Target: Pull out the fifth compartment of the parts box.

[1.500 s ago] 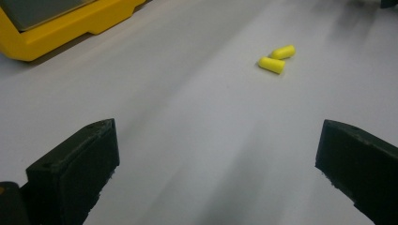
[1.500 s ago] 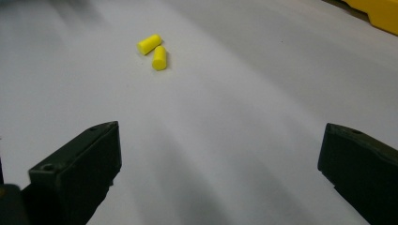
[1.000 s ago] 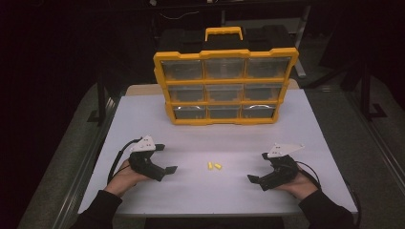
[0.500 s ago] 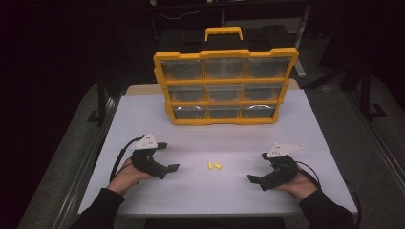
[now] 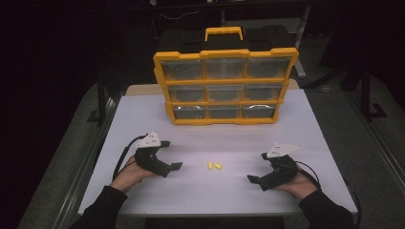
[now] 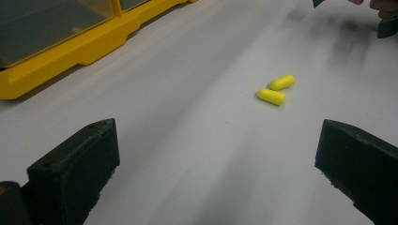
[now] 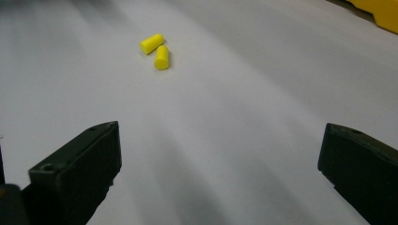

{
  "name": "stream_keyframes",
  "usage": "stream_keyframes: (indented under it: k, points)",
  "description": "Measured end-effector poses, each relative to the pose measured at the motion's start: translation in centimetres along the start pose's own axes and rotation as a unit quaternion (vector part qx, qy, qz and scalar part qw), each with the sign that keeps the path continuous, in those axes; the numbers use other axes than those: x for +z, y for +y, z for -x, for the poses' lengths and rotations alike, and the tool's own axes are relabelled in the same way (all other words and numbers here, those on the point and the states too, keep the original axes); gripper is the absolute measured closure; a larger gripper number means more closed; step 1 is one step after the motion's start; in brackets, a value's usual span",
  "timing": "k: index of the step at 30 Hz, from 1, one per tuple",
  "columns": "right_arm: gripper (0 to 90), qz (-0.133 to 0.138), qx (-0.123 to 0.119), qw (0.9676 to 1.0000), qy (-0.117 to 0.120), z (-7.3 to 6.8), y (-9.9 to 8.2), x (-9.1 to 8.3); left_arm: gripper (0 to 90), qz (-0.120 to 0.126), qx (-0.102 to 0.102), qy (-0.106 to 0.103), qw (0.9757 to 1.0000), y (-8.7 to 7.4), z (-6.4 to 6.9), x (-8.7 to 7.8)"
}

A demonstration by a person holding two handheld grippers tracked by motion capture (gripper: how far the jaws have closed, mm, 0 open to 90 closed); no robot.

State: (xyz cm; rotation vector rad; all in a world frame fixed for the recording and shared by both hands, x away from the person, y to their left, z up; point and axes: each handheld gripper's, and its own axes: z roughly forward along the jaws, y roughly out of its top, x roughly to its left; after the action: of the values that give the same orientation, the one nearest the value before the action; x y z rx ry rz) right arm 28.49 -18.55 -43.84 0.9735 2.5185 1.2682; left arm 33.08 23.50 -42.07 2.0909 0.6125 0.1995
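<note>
A white worktop (image 5: 143,114) stands in a dark room, with grey floor showing along both its sides. At its far edge stands a yellow organiser case (image 5: 224,86), upright, its carry handle on top and nine clear-fronted compartments facing the person. No writing or label can be read on it.

Two yellow earplugs (image 5: 214,165) lie on the bare worktop, well in front of the case and about level with its middle. They are short cylinders lying flat, tips almost touching, their long axes set at an angle to each other. In the high view, both run roughly parallel to the case's front.

The left gripper (image 5: 171,157) rests left of the earplugs, jaws spread wide and empty. The right gripper (image 5: 257,168), to their right, is likewise wide open, holding nothing.
</note>
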Motion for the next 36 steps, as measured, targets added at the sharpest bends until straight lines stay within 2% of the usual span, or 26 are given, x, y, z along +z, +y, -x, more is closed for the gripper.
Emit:
stream_keyframes:
  k: [36]
  points:
    - [0.0, 0.001, -0.003, 1.0, -0.001, 0.0, 0.0, 0.0, 0.0, 0.013, 0.006, 0.006, 0.9999, 1.3, -0.2, 1.2]
